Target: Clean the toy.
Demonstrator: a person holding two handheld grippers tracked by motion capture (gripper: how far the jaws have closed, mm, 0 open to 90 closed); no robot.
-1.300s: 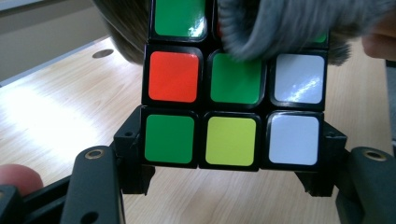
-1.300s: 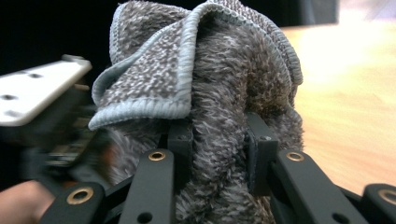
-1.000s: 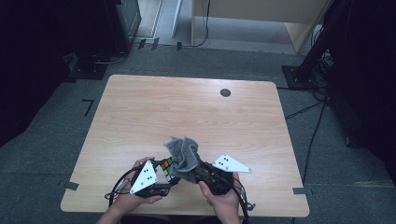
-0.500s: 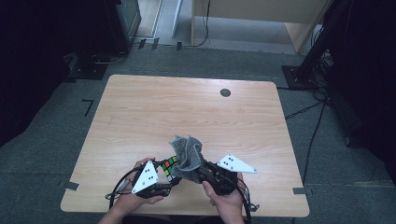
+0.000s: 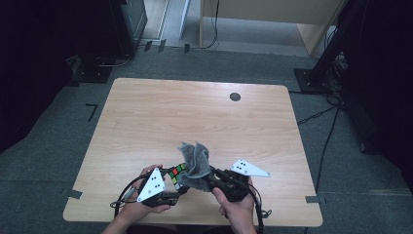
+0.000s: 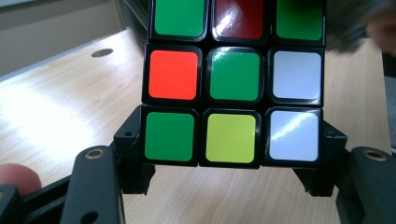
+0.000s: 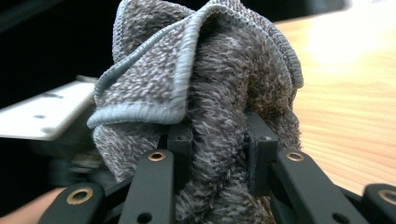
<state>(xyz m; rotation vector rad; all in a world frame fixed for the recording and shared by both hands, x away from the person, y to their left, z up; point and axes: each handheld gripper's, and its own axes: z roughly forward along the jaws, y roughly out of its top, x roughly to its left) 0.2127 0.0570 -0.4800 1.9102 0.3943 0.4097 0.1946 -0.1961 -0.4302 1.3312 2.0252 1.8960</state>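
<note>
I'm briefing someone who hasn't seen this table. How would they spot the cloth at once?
Start at the wooden table and go to its near edge, where two hands meet. The grey cloth stands bunched up in the right gripper, against the puzzle cube in the left gripper. It is fuzzy, pale-edged, the one soft thing there.

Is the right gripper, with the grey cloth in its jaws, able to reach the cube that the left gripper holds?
Probably yes. The right gripper holds the grey cloth right beside the cube clamped in the left gripper; the cloth seems to touch it already, with nothing between.
</note>
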